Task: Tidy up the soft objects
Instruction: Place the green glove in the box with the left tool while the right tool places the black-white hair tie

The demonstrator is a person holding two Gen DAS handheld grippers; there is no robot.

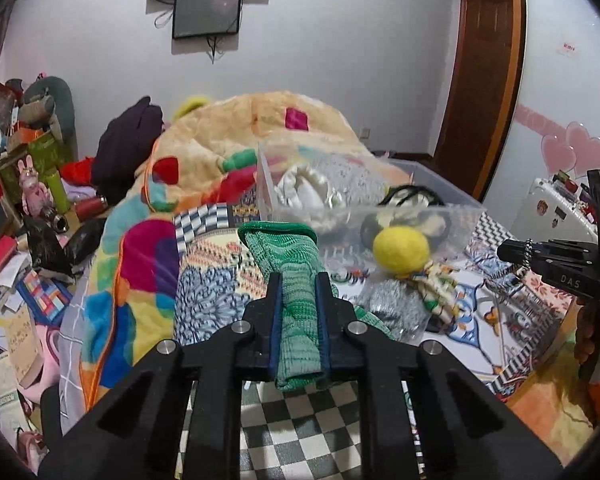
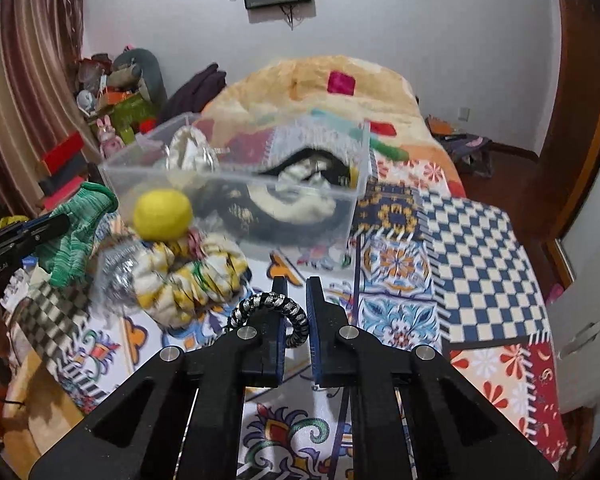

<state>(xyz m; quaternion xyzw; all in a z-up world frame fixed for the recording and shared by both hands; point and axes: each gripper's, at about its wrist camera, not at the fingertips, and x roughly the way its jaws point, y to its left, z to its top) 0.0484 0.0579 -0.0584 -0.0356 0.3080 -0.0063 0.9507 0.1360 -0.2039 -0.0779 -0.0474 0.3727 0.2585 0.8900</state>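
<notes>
My left gripper is shut on a green knitted cloth and holds it above the bed, in front of a clear plastic bin; the cloth also shows in the right wrist view. My right gripper is shut on a black-and-silver braided band, held above the bed near the bin. The bin holds white and black soft items. A yellow ball, a yellow-patterned scrunchie and a silver scrunchie lie before the bin.
A patterned patchwork cover spreads over the bed. A heaped orange blanket rises behind the bin. Cluttered boxes, books and toys lie on the left. A wooden door stands at the back right.
</notes>
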